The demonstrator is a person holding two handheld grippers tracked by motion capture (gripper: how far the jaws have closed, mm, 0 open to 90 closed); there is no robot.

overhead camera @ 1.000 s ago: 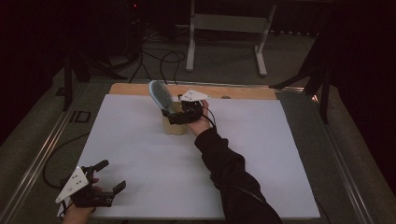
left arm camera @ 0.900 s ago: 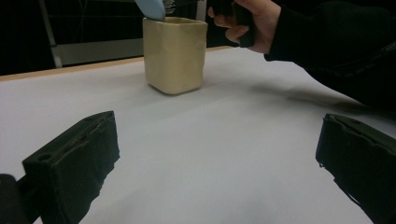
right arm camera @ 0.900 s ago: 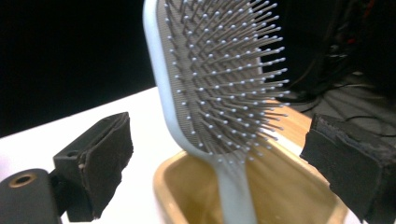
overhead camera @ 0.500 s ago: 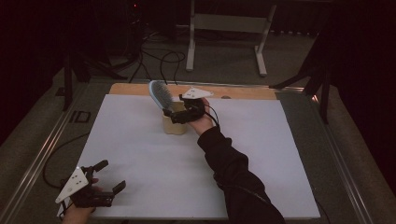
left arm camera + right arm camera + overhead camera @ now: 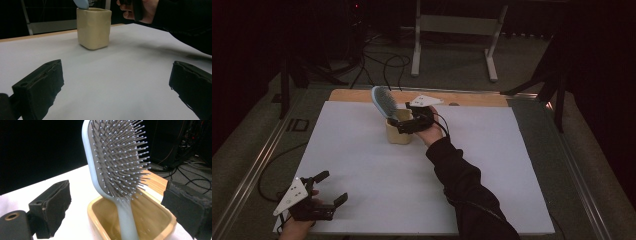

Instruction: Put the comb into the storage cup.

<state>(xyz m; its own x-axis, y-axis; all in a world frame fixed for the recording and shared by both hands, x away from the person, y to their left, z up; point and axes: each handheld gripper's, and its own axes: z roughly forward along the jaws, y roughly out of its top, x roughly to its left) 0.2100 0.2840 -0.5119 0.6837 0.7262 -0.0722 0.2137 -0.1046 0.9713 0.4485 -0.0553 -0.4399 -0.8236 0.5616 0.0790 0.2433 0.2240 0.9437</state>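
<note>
Upper centre of the high view: squat cream-yellow ceramic cup with rounded square walls [image 5: 398,132], upright on a white sheet covering the table [image 5: 362,165]; pale blue plastic paddle hairbrush with grey bristle pad [image 5: 382,102] standing handle-down inside it, head leaning toward the upper left of the frame, clear of the rim; right gripper [image 5: 407,122] just beside the cup's right edge, grey three-cornered plate on top, held by a hand in a dark sleeve running to the lower right of the frame.

Centre of the right gripper view: hairbrush [image 5: 117,162] rising from the cup [image 5: 130,225], handle resting low in the hollow, bristles facing right; black jaws spread wide at lower left and right of the frame, either side of the brush, touching neither it nor the cup; strip of bare wooden board [image 5: 152,182] behind, past the sheet's edge.

Lower left of the high view: left gripper [image 5: 328,187] on the sheet near its corner, well apart from the cup, jaws parted, nothing between them.

Upper centre of the left gripper view: cup [image 5: 93,27] upright, blue tip of the brush [image 5: 81,3] at the top edge; hand with right gripper [image 5: 137,8] at upper right; own jaws wide apart at lower left and lower right.
</note>
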